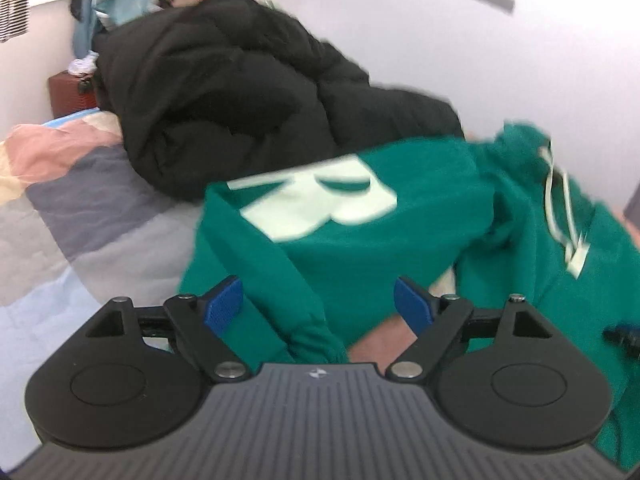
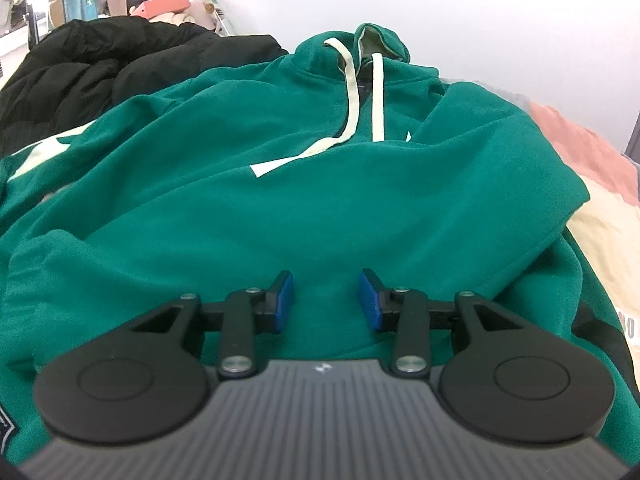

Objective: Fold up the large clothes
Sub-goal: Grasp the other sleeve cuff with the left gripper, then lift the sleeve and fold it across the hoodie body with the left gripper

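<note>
One green hoodie point(image 2: 320, 184) spread on my patchwork quilt point(image 1: 80, 208), hood toward wall; two white drawstrings point(image 2: 352, 92); large pale letter "B" point(image 1: 320, 200) on folded panel. One black puffer jacket point(image 1: 224, 100) heaped just behind, touching hoodie. My left gripper point(image 1: 319, 304): jaws wide, sleeve cuff between pads, unpinched. My right gripper point(image 2: 327, 300): jaws partly apart over green fabric, nothing gripped.

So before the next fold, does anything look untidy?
The green hoodie is rumpled. One drawstring trails crooked across its chest, and a black puffer coat sits heaped against its far side.
</note>
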Tool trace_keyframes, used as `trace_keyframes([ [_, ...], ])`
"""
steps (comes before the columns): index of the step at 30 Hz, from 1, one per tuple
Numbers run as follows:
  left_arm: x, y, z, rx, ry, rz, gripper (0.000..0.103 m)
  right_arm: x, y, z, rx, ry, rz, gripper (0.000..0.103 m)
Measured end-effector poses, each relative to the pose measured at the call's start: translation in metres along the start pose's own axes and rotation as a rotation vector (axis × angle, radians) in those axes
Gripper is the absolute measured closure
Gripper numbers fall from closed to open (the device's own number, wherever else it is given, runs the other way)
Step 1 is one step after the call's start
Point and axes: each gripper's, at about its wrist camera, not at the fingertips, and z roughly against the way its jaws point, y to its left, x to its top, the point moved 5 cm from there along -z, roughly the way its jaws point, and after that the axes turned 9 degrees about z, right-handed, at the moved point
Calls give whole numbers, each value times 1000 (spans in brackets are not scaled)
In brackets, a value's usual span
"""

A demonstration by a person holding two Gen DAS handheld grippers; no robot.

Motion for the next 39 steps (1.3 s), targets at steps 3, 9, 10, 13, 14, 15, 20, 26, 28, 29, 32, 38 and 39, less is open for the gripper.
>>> trace_keyframes([
  [3,-11,-2,-10,77,31,-78,17,2,-3,-3,0,10,-31,62],
  [9,-19,-3,-23,281,5,-188,27,4,-7,-8,-6,20,-68,62],
  [10,-19,-1,-23,285,4,-175,36,4,-9,-8,-7,18,-71,62],
  [13,-12,5,-15,311,-46,-142,54,3,-9,-10,-20,13,-63,62],
  [14,-6,8,-9,314,-77,-120,55,4,-8,-9,-27,9,-48,62],
  [15,1,11,-1,308,-101,-97,56,4,-7,-9,-33,6,-35,62],
  [20,45,33,46,280,-174,33,61,4,-10,-2,-48,-5,-4,62],
  [26,101,-20,117,216,-280,-57,62,8,-24,14,-14,-38,-88,62],
  [28,116,-59,135,191,-310,-126,62,9,-28,22,-18,-58,-99,62],
  [29,121,-79,142,171,-320,-156,62,10,-30,26,-20,-69,-105,62],
  [32,129,-146,158,100,-333,-241,61,9,-38,39,-4,-94,-154,62],
  [38,116,-293,166,-37,-320,-452,61,-2,-57,58,13,-124,-242,62],
  [39,112,-316,162,-61,-314,-476,61,-5,-62,61,11,-127,-261,61],
])
